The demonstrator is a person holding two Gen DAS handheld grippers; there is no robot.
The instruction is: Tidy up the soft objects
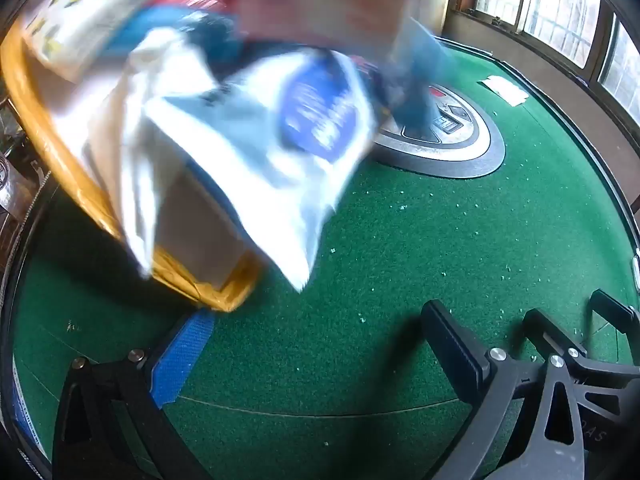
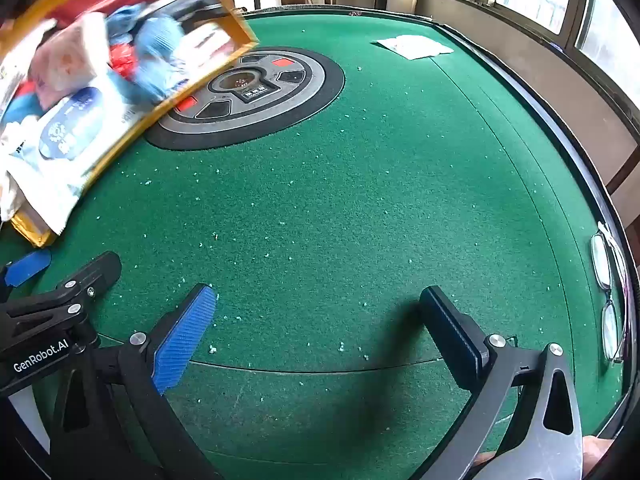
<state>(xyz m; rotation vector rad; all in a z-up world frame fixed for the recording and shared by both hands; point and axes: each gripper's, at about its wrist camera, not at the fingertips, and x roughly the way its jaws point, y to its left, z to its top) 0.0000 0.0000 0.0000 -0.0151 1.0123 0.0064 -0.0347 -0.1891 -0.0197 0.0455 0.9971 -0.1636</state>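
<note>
Above green table (image 2: 360, 208), tipped box (image 1: 48, 128) (blurred), soft packs (image 1: 248, 128)

Green felt table (image 2: 360, 200) with a round centre console (image 2: 248, 92); paper sheet (image 2: 412, 46) (far side), eyeglasses (image 2: 608, 296) at the edge.

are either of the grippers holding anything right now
No. The left gripper and right gripper are both open with nothing between their fingers; the box of packets is not gripped by either.

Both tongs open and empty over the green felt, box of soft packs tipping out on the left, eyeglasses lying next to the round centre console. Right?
Not quite. The eyeglasses lie at the table's right edge, far from the round centre console, as the right wrist view shows. The rest holds: left tongs and right tongs open and empty, box tipping out on the left.
</note>
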